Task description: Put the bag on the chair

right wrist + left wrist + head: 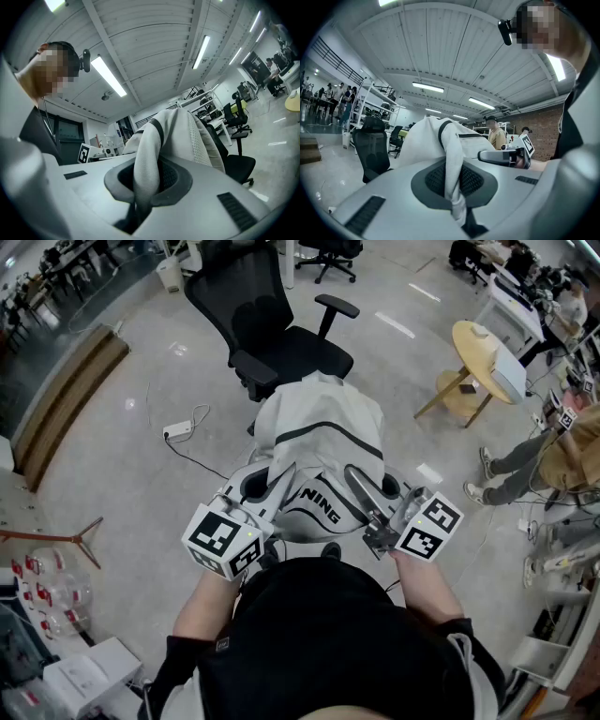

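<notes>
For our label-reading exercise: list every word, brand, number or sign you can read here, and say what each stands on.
"NING": dark letters on the grey bag; anything before them is covered.
Marker cubes: black-and-white square patterns, no words.
Bottles on the floor: red labels, too small to read.

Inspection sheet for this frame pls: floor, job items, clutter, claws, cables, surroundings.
Surface: glossy grey floor.
Job's things: white bag held up in front of the black chair, not yet on its seat.
Clutter: boxes at lower left.
Grippers: left claw and right claw each shut on one of the bag's straps.
Cables: power strip with its cord on the floor left of the chair.
Surroundings: round wooden table and a person to the right.
</notes>
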The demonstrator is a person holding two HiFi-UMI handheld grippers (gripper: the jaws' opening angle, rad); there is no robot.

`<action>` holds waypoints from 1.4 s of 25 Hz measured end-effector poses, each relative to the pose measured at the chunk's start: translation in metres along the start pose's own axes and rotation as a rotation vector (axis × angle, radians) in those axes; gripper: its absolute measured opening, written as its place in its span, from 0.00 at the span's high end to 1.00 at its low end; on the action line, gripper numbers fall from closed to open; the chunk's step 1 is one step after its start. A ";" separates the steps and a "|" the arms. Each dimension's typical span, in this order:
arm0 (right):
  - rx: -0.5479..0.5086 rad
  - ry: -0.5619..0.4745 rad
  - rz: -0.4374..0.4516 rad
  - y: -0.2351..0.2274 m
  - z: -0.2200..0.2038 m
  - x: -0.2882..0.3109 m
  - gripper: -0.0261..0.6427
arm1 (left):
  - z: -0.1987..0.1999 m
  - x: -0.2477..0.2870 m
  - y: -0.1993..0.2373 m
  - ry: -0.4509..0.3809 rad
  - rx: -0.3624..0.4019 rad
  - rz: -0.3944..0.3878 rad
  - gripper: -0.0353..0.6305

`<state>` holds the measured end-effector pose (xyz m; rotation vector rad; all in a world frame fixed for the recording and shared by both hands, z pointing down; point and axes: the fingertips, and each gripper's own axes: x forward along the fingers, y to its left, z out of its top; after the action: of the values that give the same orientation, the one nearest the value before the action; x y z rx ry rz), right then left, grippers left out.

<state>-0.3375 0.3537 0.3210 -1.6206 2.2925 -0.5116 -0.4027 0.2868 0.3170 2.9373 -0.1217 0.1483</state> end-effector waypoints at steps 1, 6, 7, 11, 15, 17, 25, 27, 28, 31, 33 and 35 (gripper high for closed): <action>0.000 -0.001 -0.001 0.001 0.000 0.000 0.90 | 0.000 0.000 0.000 0.000 0.000 -0.001 0.92; 0.000 -0.005 -0.004 0.001 0.001 0.000 0.90 | 0.001 -0.001 -0.001 0.001 0.001 -0.006 0.92; -0.001 -0.005 -0.004 0.001 0.000 0.000 0.90 | 0.001 -0.001 -0.001 0.001 0.002 -0.006 0.92; -0.013 -0.002 -0.004 0.003 0.000 0.000 0.90 | 0.002 -0.002 -0.002 -0.001 0.005 -0.007 0.92; -0.008 -0.002 0.001 0.003 0.001 0.001 0.90 | 0.003 -0.003 -0.001 0.000 0.006 -0.007 0.92; 0.000 -0.004 0.002 0.002 0.001 -0.001 0.90 | 0.002 0.000 -0.003 0.004 0.006 -0.006 0.92; 0.008 -0.007 0.013 -0.024 0.005 -0.049 0.90 | -0.011 0.034 -0.039 0.024 0.016 0.015 0.92; 0.001 -0.006 0.017 -0.031 0.010 -0.069 0.90 | -0.012 0.048 -0.056 0.027 0.017 0.019 0.92; -0.001 -0.006 0.020 -0.034 0.012 -0.078 0.90 | -0.013 0.054 -0.064 0.026 0.014 0.018 0.92; -0.001 -0.008 0.025 -0.040 0.017 -0.101 0.90 | -0.014 0.068 -0.081 0.020 -0.002 0.017 0.92; -0.001 -0.007 0.026 -0.044 0.019 -0.114 0.90 | -0.016 0.076 -0.091 0.020 -0.012 0.018 0.92; -0.004 -0.006 0.023 -0.047 0.021 -0.124 0.90 | -0.019 0.082 -0.099 0.023 -0.022 0.018 0.92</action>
<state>-0.2485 0.4535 0.3270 -1.5937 2.3061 -0.4966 -0.3136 0.3820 0.3256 2.9118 -0.1458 0.1826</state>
